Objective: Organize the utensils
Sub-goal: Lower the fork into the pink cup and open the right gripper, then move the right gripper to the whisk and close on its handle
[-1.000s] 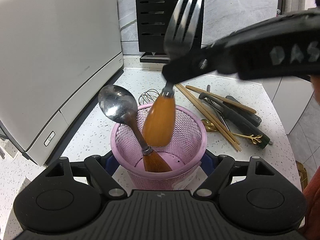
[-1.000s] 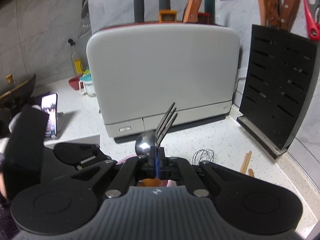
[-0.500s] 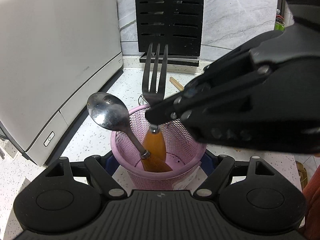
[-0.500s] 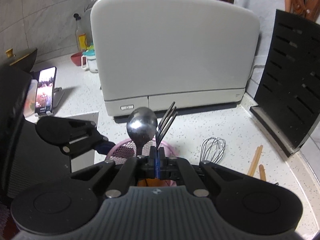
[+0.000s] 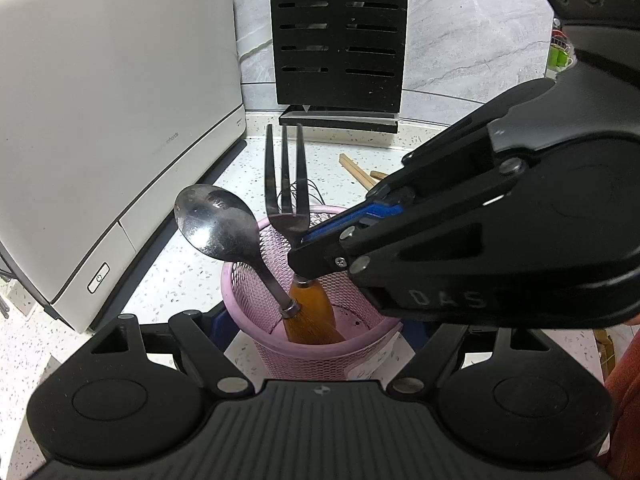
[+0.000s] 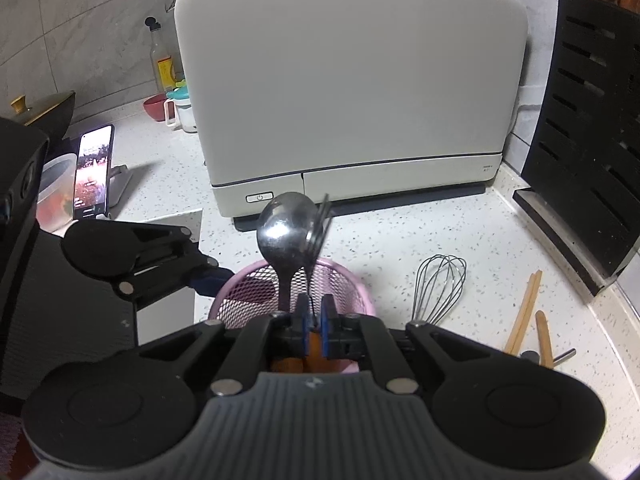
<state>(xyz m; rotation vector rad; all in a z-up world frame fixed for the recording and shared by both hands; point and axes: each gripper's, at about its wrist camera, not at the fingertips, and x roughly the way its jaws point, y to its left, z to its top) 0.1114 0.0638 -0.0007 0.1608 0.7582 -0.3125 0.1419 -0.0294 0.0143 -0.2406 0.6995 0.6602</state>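
We are gripping the pink mesh utensil holder (image 5: 320,344) with our left hand-held gripper (image 5: 316,336), its two fingers pressing on either side of the cup low in the left wrist view, and the holder is standing upright on the speckled white tabletop (image 6: 420,232). Our right hand-held gripper (image 6: 313,322) is reaching over the rim with its blue pads (image 6: 325,330) standing slightly apart around the fork's neck; the jaws have just been opening, so the pads are no longer pinching it. The fork (image 5: 285,196) is sitting in the holder with its wooden handle down and its tines up, beside a metal spoon (image 5: 218,222) that is leaning left, bowl up. A wire whisk (image 6: 439,286) and wooden chopsticks (image 6: 524,310) are lying on the tabletop to the right of the holder. A large white appliance (image 6: 352,88) and a black slotted rack (image 5: 338,36) are standing behind.
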